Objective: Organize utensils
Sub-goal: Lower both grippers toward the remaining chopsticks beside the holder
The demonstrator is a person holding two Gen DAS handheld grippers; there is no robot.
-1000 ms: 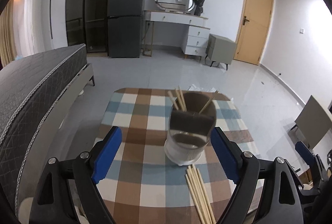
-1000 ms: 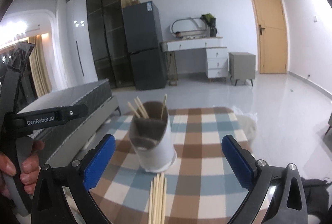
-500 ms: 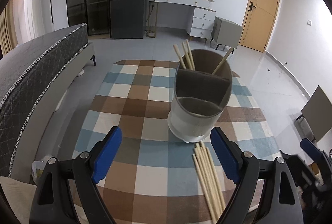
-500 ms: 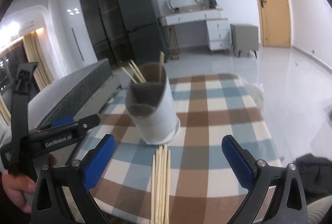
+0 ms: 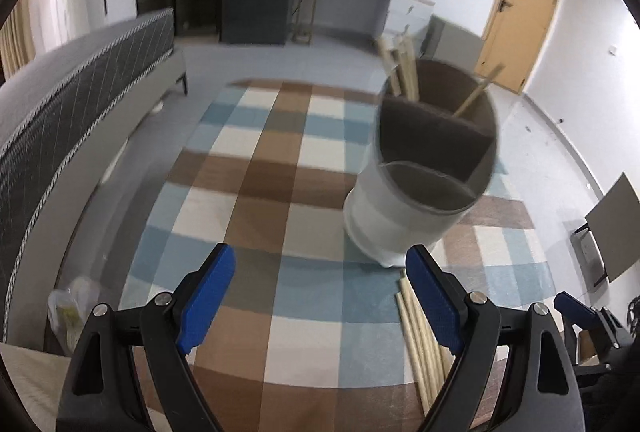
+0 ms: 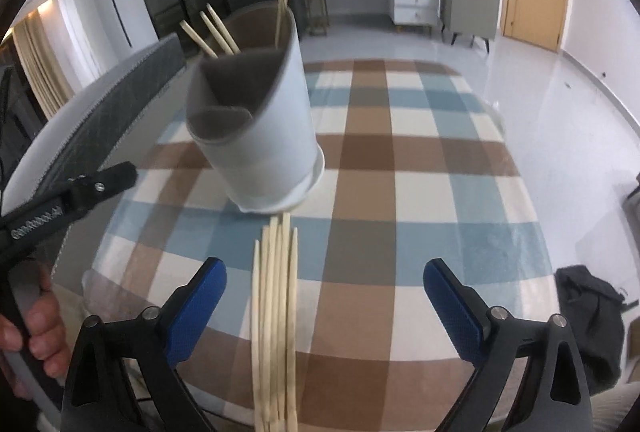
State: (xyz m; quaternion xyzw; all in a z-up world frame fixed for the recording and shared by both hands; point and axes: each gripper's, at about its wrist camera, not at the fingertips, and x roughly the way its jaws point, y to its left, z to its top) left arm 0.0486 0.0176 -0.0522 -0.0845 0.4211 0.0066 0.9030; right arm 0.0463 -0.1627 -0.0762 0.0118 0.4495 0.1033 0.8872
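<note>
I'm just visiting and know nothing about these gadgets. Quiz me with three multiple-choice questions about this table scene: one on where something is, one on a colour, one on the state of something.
1. Where does the loose bundle of chopsticks lie?
A. Inside the holder
B. On the tablecloth, on the camera's side of the holder
C. On the floor

2. What colour are the pads on the right tool's jaws?
A. Red
B. Green
C. Blue

3. What is the state of the holder?
A. Upright with a few chopsticks in its far compartment
B. Tipped on its side
C. Upright and completely empty

Answers: 1 B, the bundle lies flat on the checked cloth, its far ends close to the holder's base. 2 C, both pads are bright blue. 3 A, it stands on its base and several sticks poke out of the back section.
</note>
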